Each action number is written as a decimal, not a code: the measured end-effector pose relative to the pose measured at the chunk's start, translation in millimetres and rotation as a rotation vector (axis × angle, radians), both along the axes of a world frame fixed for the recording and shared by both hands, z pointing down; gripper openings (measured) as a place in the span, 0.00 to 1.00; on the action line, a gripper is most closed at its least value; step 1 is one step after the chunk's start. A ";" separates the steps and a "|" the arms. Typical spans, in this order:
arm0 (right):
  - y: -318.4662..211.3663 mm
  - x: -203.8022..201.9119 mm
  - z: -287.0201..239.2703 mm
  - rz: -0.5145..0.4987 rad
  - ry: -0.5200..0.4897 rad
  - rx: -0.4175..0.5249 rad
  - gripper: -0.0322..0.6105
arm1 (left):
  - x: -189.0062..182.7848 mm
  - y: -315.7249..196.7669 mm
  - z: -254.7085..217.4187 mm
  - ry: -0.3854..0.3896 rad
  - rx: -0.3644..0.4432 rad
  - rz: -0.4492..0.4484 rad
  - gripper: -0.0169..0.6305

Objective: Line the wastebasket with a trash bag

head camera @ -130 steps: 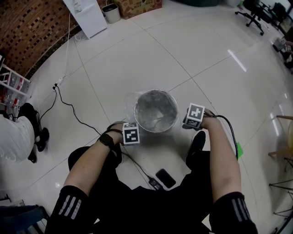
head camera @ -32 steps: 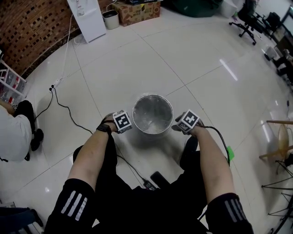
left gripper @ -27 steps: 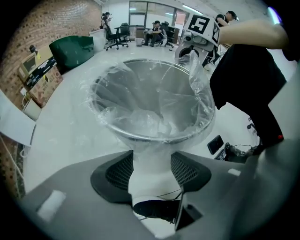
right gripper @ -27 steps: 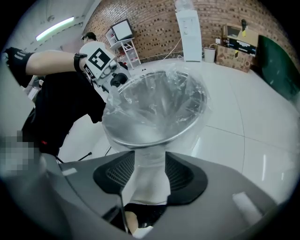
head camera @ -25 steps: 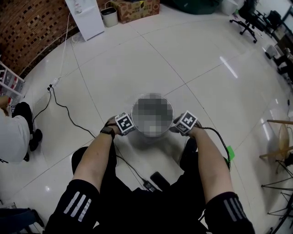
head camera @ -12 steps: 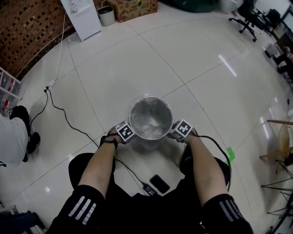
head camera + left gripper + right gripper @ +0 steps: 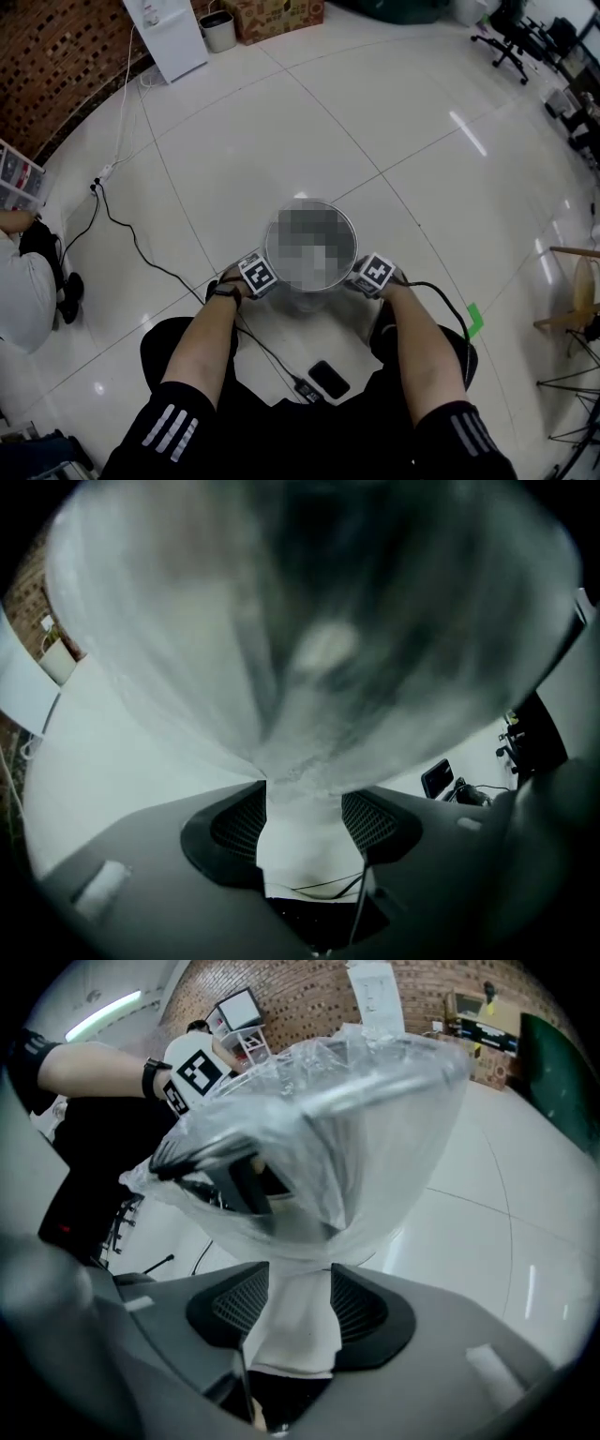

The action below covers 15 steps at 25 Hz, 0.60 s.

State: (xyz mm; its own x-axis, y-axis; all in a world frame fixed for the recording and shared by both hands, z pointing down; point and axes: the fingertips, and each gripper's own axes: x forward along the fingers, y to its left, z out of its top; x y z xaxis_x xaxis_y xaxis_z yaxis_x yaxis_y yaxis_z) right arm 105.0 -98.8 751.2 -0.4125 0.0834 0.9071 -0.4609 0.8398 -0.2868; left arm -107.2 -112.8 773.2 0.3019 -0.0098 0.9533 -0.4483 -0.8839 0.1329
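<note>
Lowered since half a second ago, the left gripper [image 7: 260,278] and right gripper [image 7: 370,277] are now set at 8 and 4 o'clock of the wastebasket [image 7: 309,291]. The trash bag [image 7: 319,1138] is pinched in both sets of jaws, likely so its hem can be drawn down outside the rim. A phone [image 7: 328,378] and a cable [image 7: 267,345] lie at 6 o'clock; no obstruction is seen.

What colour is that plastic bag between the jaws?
The thin plastic trash bag is clear, see-through; best in right gripper view.
</note>
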 end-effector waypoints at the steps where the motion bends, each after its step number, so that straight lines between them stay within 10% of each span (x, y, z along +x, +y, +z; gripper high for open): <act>1: 1.8 5.5 -2.1 -0.015 0.020 -0.002 0.39 | -3.7 -1.2 -4.5 -0.011 0.007 0.011 0.41; 11: -49.3 18.6 -112.0 0.150 -0.107 0.170 0.39 | -45.8 -43.7 -92.8 -0.035 0.211 -0.076 0.40; 15: -74.9 14.0 -184.7 0.201 -0.210 0.335 0.30 | -34.1 -69.4 -166.5 0.089 0.368 -0.161 0.25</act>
State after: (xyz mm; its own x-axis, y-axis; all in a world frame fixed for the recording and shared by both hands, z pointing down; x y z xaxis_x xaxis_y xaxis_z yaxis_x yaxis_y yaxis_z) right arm 119.0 -173.7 566.5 -0.5685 -0.3017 0.7654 -0.5857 0.8018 -0.1190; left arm -141.3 -182.2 606.7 0.3495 -0.3991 0.8477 -0.5857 -0.7992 -0.1348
